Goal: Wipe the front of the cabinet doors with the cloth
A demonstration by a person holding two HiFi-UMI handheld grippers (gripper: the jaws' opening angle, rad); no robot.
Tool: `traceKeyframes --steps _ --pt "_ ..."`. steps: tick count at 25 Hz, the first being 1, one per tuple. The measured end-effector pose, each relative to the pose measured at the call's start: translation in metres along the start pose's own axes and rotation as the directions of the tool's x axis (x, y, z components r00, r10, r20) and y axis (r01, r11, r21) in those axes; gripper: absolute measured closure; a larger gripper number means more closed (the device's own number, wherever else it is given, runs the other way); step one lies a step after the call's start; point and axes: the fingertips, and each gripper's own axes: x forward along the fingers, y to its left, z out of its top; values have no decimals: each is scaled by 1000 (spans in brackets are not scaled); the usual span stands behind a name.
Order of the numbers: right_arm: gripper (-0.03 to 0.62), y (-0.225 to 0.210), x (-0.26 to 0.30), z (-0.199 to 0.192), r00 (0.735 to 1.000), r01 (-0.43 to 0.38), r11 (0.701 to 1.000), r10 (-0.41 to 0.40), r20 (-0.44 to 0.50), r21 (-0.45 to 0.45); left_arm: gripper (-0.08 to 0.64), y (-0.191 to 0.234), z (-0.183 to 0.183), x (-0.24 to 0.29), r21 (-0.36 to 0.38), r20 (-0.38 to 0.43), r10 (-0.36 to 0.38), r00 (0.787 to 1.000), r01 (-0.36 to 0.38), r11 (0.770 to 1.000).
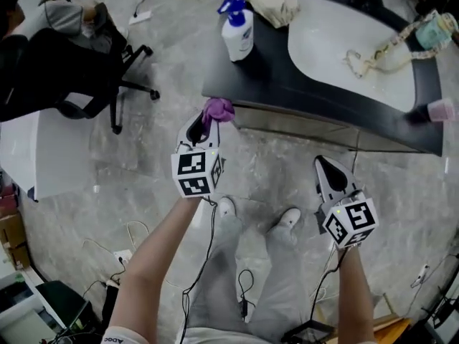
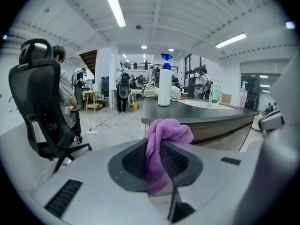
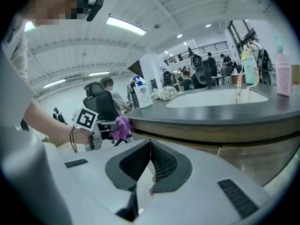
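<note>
**A:** Where's the cloth (image 2: 165, 134) rn?

**B:** It's in the left gripper (image 2: 159, 159), whose jaws are clenched on the cloth's lower part. The rest is bunched up above the tips. It's up by the near left corner of the worktop (image 1: 287, 84), right at the edge. Can't tell if it's touching.

**A:** And the right gripper (image 3: 150, 159)?

**B:** Pinched shut on nothing, hanging low, apart from the near edge.

**A:** So what goes wrong, imo?

**B:** The grip, prob. It's only a thin fold between the pads, so drag across the cabinet front (image 3: 262, 161) could tug it loose. And if the wad flops aside, the hard jaw tips hit the panel, not the fabric. That'd scuff it.

**A:** Anything else?

**B:** The spray bottle (image 1: 238, 31) sits near that same corner. Swing too high and it gets knocked. Plus a cable (image 1: 211, 242) dangles from the left gripper by the feet, so sidestepping along the doors could snag it.
</note>
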Motion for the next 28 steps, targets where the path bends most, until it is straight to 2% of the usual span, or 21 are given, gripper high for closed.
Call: traceKeyframes --steps 3,5,10,12,15,17,22,24,26,28 --pt "565 4 -22 30 998 24 1000 -23 56 -15 489 -9 4 -9 -42 21 -13 1000 13 999" --pt "565 14 -43 44 996 26 1000 -25 84 -17 491 -16 15 -31 -62 63 -49 997 53 997" --pt "565 34 -100 81 989 29 999 -25 148 -26 491 -34 74 -96 -179 219 -138 966 179 968" --pt "565 47 -130 95 985 32 999 -26 172 -31 491 -52 95 -129 -151 249 -208 946 250 956" --pt "565 61 -169 130 971 53 998 -43 233 -34 489 -79 140 -169 -82 313 -318 895 359 930" --pt "565 72 -195 151 961 72 997 -63 268 -21 489 -91 169 -193 -63 340 -363 868 406 912" --pt "565 103 -250 192 933 117 993 -103 346 -20 489 -104 226 -250 -54 373 -410 832 461 886" --pt "565 113 -266 212 920 144 989 -125 372 -24 489 -106 250 -269 -35 395 -432 811 483 875" --pt "565 120 -284 234 897 180 984 -161 411 -9 491 -108 269 -286 -35 413 -452 791 509 860" --pt "565 127 -305 252 874 210 977 -195 445 14 491 -105 282 -303 -54 428 -455 781 525 850"
